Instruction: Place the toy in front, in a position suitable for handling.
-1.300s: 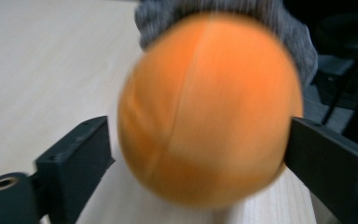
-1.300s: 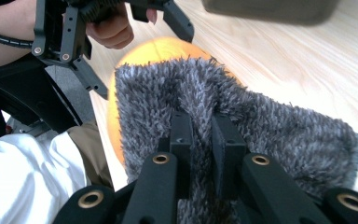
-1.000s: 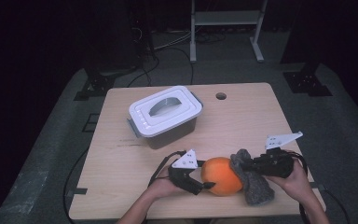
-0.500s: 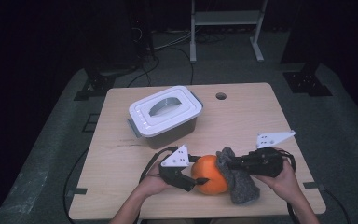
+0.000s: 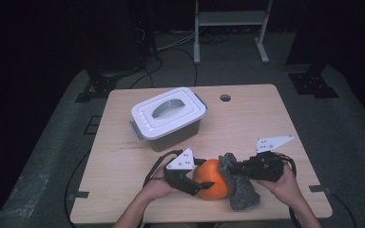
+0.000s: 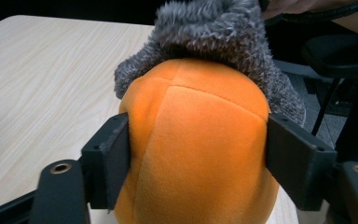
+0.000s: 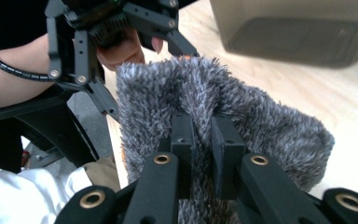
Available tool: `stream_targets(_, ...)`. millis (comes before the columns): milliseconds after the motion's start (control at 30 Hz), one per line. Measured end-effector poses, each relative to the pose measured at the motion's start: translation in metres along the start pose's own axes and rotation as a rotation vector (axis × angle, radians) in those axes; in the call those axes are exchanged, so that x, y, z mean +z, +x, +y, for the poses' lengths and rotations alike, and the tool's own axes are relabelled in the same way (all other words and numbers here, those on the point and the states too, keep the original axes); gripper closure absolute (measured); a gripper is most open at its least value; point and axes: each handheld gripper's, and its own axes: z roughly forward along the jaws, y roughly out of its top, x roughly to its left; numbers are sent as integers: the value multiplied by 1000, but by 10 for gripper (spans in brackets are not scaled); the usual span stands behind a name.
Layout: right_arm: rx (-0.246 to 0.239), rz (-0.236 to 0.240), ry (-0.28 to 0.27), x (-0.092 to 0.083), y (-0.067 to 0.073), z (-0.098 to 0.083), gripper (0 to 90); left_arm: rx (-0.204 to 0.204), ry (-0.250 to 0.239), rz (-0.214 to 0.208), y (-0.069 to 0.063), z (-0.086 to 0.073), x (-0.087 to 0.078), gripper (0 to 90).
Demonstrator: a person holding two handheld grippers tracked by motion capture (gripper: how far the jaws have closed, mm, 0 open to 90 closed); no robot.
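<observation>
gripping item one, orange plush ball (image 5: 211, 179), near table (image 5: 247, 123) edge: my left gripper (image 5: 204, 183) jaws clamp its sides. item two, grey fuzzy cloth (image 5: 237, 187), draped against ball: my right gripper (image 5: 228, 168) pinches it.

A light wooden table (image 5: 266, 123) with rounded corners carries everything. Toward its far left part stands a grey plastic box (image 5: 169, 118) with a white lid and a handle set into the lid, turned a little askew to the table's edges. Near the far edge, right of the middle, a small round hole (image 5: 225, 98) goes through the tabletop. Close to the near edge, about midway along it, an orange plush ball (image 5: 212, 179) sits on the wood, and a grey fuzzy cloth (image 5: 240, 192) lies against its right side, touching it and draping down onto the table. The right half of the tabletop is bare wood.
</observation>
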Motion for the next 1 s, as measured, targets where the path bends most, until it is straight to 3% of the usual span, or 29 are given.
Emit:
stream_targets(167,26,13,13,-1,-7,-9,806,-40,-32,-33,3,-2,3,229)
stream_targets(333,31,4,14,-6,-9,-8,809,-28,-42,-19,-2,-4,8,305)
stream_targets(400,11,-9,-11,-12,-4,-2,810,-17,-40,-21,-5,-2,10,308)
stream_targets(467,-13,10,-41,-15,5,6,810,-4,-42,-24,-9,0,13,297)
stream_targets(533,-39,4,-23,-12,10,10,808,5,-36,-20,-10,2,14,245)
stream_targets(600,-37,11,13,-3,9,7,806,-15,-26,-3,-6,2,13,132)
stream_targets(633,-32,21,21,-2,8,6,806,-38,-15,1,-4,1,13,83)
stream_targets(700,-23,49,22,-1,5,3,806,-86,-5,-38,1,-3,18,41)
stream_targets(800,-27,44,37,-3,4,2,805,-92,-4,-84,2,-8,24,76)
stream_targets(900,-16,37,43,-7,-2,-1,804,-66,-12,-68,0,-7,22,250)
stream_targets(1000,-6,-54,99,-12,-8,-6,804,-70,-15,-61,2,-6,16,294)
